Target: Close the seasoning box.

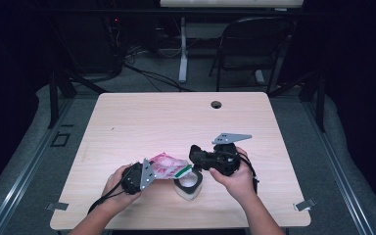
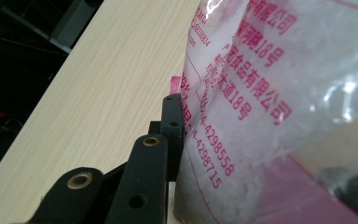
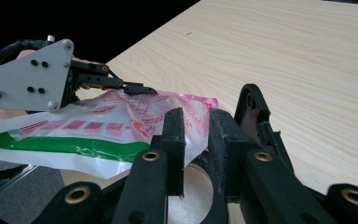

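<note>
A wooden table seen from above, with a person's two hands at its near edge, each holding a two-jaw gripper. The left gripper is clamped on the left end of a clear plastic bag printed in pink. In the left gripper view one black jaw presses flat against the bag's side, with white granular contents visible through the film. The right gripper meets the bag's right end. In the right gripper view its jaws stand close together with the film's edge between them, but whether the pads press on it cannot be told.

The bag is held above a small white cup, which stands on the table near the front edge, between the two hands.

Open room: the far half of the tabletop is bare up to a round cable hole near the back edge, and wide strips are free to the left and right of the hands. The near edge lies close under the wrists. Beyond the table stand a dark folding chair and a white desk leg.

Writing: the bag carries rows of pink Chinese characters, including "食品有限公司" and "大道18号", and digits ending "4298558" and "4298715". A green band crosses one end of the bag.
</note>
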The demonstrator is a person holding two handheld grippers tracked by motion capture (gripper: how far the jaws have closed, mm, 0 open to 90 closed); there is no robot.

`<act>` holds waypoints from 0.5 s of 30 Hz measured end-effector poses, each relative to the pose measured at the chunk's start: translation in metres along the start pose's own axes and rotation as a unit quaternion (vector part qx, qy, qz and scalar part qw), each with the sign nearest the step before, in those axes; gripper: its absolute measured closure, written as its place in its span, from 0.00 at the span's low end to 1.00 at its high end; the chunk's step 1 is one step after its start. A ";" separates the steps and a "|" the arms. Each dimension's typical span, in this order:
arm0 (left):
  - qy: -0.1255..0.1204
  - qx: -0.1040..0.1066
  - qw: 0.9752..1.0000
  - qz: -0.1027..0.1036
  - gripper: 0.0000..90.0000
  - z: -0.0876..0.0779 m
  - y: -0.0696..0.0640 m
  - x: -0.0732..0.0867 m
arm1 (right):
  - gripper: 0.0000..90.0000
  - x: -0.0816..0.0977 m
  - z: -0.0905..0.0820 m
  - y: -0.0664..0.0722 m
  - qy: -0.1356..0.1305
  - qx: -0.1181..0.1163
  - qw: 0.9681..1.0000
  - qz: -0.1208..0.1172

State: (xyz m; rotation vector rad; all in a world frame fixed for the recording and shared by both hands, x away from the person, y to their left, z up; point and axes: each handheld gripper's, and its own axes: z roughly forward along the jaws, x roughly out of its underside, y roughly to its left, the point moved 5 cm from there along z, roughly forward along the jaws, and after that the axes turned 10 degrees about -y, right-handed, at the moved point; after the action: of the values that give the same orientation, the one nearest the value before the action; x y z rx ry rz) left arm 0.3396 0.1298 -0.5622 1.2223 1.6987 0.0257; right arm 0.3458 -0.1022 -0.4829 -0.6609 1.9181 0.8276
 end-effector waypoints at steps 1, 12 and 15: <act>-0.001 0.001 1.000 -0.002 0.88 0.000 0.000 0.000 | 0.85 0.000 0.000 0.000 0.000 -0.001 1.000 0.000; -0.002 0.023 0.999 -0.039 0.88 0.003 -0.002 0.007 | 0.85 0.001 0.001 0.000 0.001 -0.003 1.000 0.000; -0.005 0.027 0.999 -0.045 0.89 0.005 -0.002 0.009 | 0.85 0.001 0.001 0.001 0.002 -0.003 1.000 0.000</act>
State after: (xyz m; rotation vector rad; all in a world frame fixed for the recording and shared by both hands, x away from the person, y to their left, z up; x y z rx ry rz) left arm 0.3416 0.1327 -0.5717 1.1819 1.7547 -0.0812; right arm 0.3455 -0.1012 -0.4838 -0.6666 1.9200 0.8324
